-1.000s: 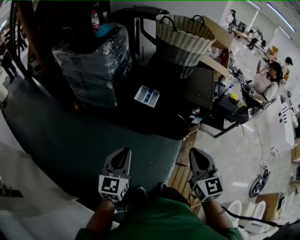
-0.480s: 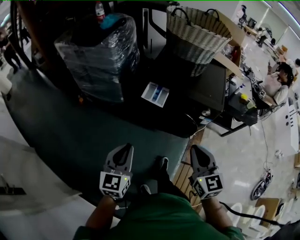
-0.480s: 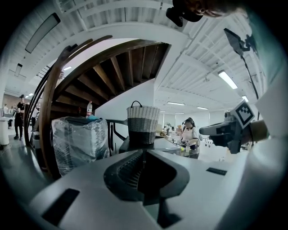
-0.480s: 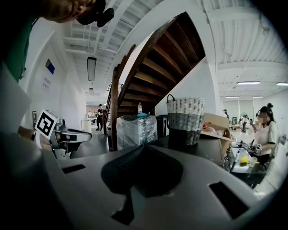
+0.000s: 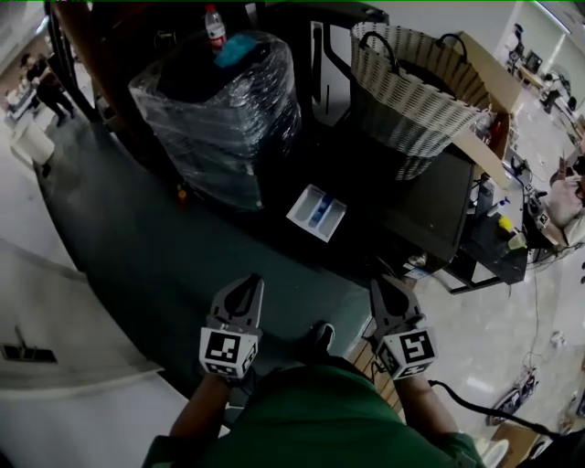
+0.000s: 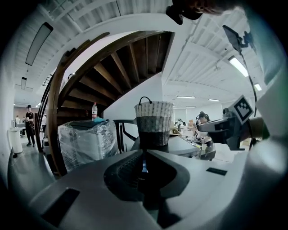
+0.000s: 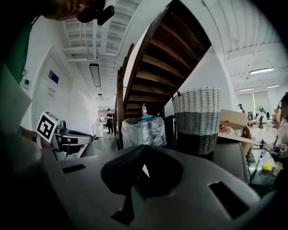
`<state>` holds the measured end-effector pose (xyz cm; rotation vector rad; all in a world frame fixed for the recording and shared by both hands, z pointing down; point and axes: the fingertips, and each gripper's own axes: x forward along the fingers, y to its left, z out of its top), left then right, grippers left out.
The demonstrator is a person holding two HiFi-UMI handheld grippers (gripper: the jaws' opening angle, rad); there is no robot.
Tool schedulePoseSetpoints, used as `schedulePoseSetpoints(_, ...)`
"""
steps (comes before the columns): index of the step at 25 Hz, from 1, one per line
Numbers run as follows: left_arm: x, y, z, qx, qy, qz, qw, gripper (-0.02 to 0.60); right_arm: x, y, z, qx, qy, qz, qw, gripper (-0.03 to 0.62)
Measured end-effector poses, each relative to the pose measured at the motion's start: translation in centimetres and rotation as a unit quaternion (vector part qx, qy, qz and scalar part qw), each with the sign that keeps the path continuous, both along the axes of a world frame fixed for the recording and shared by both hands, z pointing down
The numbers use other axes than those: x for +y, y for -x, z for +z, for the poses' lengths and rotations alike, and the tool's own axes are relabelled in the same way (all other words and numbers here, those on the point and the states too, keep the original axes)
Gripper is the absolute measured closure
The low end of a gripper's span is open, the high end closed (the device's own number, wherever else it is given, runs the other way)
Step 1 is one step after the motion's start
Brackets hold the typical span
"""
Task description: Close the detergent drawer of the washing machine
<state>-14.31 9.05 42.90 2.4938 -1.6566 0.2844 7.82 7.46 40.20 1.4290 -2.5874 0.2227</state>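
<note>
Down by the person's waist, head view: left tool (image 5: 249,281) and right tool (image 5: 382,285) held side by side over the dark floor mat (image 5: 137,265), both pointing toward the washing machine (image 5: 430,201) and well apart from it.

Left tool view: jaws clenched together, only a thin slit between them, nothing held. Right tool view: same, jaws closed on nothing.

Detergent drawer (image 5: 317,212): white, a blue part inside, pulled out of the dark machine front, ahead of and between the two tools.

Wicker basket (image 5: 416,91) sits on the machine's top. Left of the machine, a plastic-wrapped bundle (image 5: 219,119) with a bottle (image 5: 214,26) upright on it.
</note>
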Motion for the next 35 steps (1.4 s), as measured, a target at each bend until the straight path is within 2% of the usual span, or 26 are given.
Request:
schedulePoseSetpoints(7,-6.1,-3.8,1.5,-0.025,0.000,-0.025,0.9994,0.544,-6.6,-3.7,0.6,-0.009,0.008,-0.026,1.000,0.572)
schedulePoseSetpoints(14,-9.2,-4.8,6.7,-0.042,0.068,-0.040,0.9960,0.545,-9.5,-5.9,1.8,-0.017,0.024,-0.022,0.999,0.572)
schedulePoseSetpoints(21,-12.1,-5.3,13.5,-0.063,0.129,-0.016,0.9895,0.545,-11.4,-7.1,2.5,-0.028,0.043,0.005,0.999,0.572)
schedulePoseSetpoints(24,-13.6,-5.4,16.7,-0.073,0.155,-0.003,0.9852,0.545,-12.3,-8.2,2.8,-0.005,0.048,0.034,0.998,0.572)
schedulePoseSetpoints(26,-14.5,-5.7,18.9,-0.078,0.174,0.009,0.9816,0.545,-13.1,-8.5,2.7,-0.010,0.048,0.050,0.998,0.572)
schedulePoseSetpoints(29,-15.5,-6.6,21.6,-0.066,0.207,0.031,0.9756,0.545,-14.4,-8.7,2.8,0.013,0.059,0.072,0.996,0.572)
schedulePoseSetpoints(35,-18.7,-6.5,24.8,-0.065,0.226,0.072,0.9692,0.545,-18.0,-5.7,2.8,0.045,0.070,0.085,0.993,0.572)
